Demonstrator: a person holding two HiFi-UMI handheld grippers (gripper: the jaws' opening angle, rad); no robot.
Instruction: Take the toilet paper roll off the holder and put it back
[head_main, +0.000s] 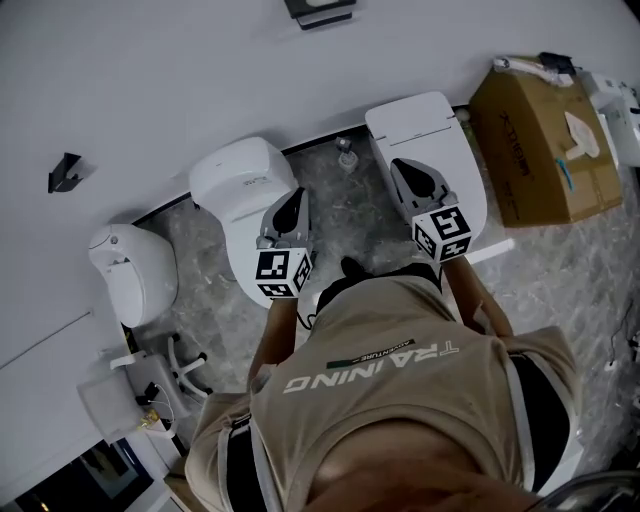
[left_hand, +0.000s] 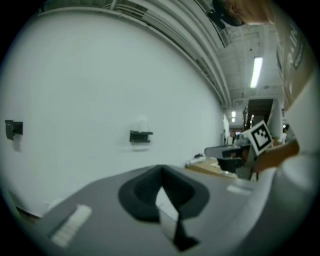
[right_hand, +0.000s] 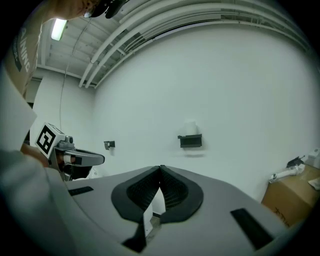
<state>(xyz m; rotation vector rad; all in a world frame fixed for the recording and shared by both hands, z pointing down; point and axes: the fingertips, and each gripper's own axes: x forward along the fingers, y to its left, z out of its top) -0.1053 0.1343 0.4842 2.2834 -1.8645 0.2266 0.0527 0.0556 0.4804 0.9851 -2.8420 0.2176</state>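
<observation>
- Toilet paper roll (right_hand: 190, 127) shows as a pale white shape on top of the black holder (right_hand: 190, 141), fixed to the white wall (right_hand: 235, 85) and well apart from both grippers. The right gripper view faces it almost head-on.
- The left gripper view has the same holder left of centre, with the roll only faint above it.
- The head view cuts the holder at its top edge, and the roll cannot be made out there. It does lay out three white toilets (head_main: 245, 180) along the wall's foot and a cardboard box (head_main: 545, 140) at the right. Neither gripper view shows the toilets clearly.
- Left gripper (head_main: 297, 196) has its jaws pressed together at the tips, with nothing between them.
- Right gripper (head_main: 402, 168) also has its jaws pressed together and holds nothing.
</observation>
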